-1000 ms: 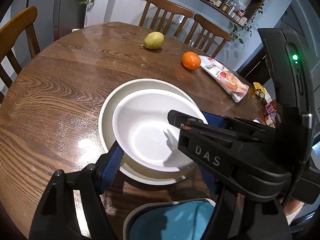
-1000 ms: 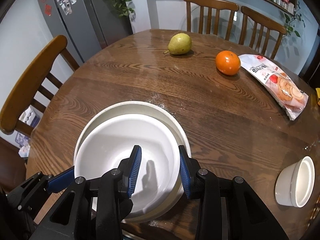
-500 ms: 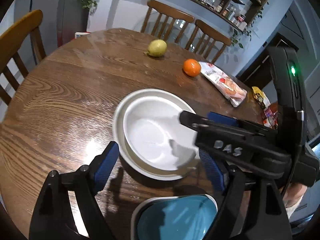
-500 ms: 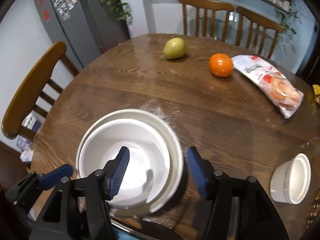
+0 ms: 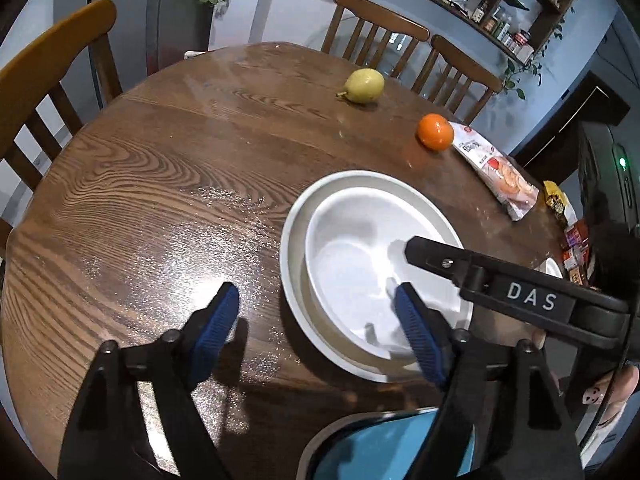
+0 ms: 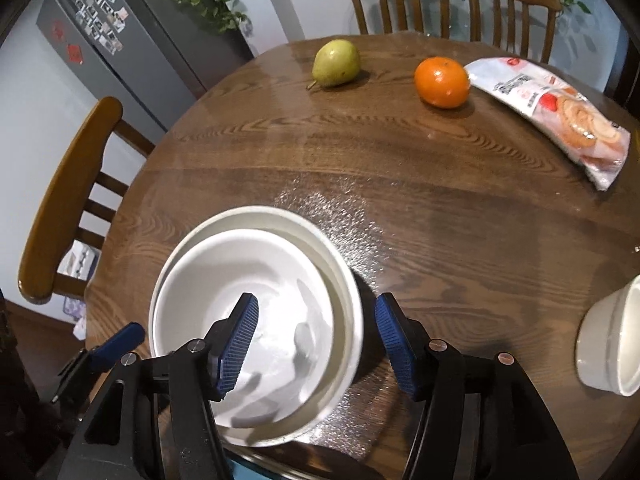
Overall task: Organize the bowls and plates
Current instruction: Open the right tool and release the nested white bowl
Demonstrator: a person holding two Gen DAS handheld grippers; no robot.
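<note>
Bare table (image 6: 460,220) lies right of the stacked bowls (image 6: 256,280); pear (image 6: 335,63), orange (image 6: 441,77) line the far edge.

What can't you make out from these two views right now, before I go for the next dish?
- Blue dish: left wrist view, cut off by the bottom edge and crossed by the left gripper; shape unclear.
- Small white bowl: right wrist view, cut off by the right edge.
- Large plate under the white bowl: its middle is covered in both views.
- Packets at the table edge: too small to read.
</note>
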